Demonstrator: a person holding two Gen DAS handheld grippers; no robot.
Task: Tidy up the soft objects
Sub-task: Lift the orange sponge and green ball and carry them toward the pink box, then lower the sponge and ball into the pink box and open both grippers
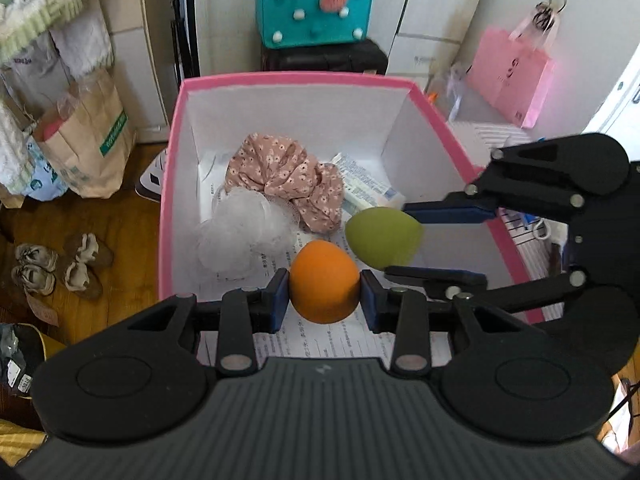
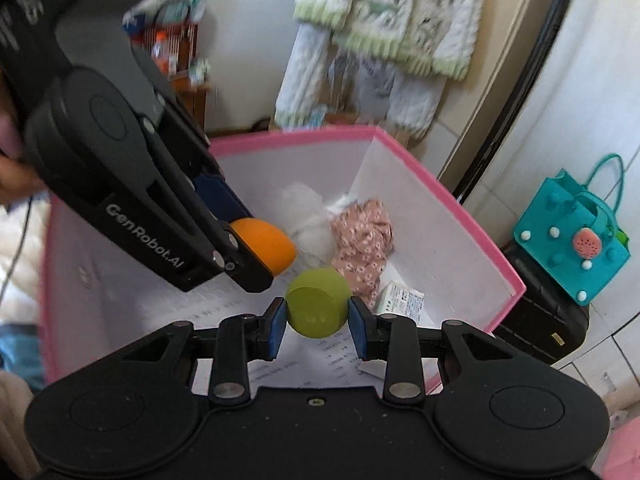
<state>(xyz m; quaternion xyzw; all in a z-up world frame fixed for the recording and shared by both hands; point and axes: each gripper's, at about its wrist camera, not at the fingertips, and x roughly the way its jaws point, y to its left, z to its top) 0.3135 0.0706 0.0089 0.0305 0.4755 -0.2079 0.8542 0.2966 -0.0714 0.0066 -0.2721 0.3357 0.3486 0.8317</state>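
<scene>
At frame centre, over the pink-rimmed box (image 1: 176, 184), the left tool (image 1: 324, 296) grips an orange sponge (image 1: 323, 282); the right tool (image 2: 317, 318) grips a green sponge (image 2: 317, 307). A floral scrunchie (image 1: 288, 178) lies inside.

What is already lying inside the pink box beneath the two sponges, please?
Inside the pink box: a floral scrunchie, a white mesh puff, a small printed packet and printed paper sheets lining the bottom. Anything beneath the scrunchie and puff is covered.

Printed sheets (image 1: 320, 340) lie partly hidden; text unreadable.
</scene>
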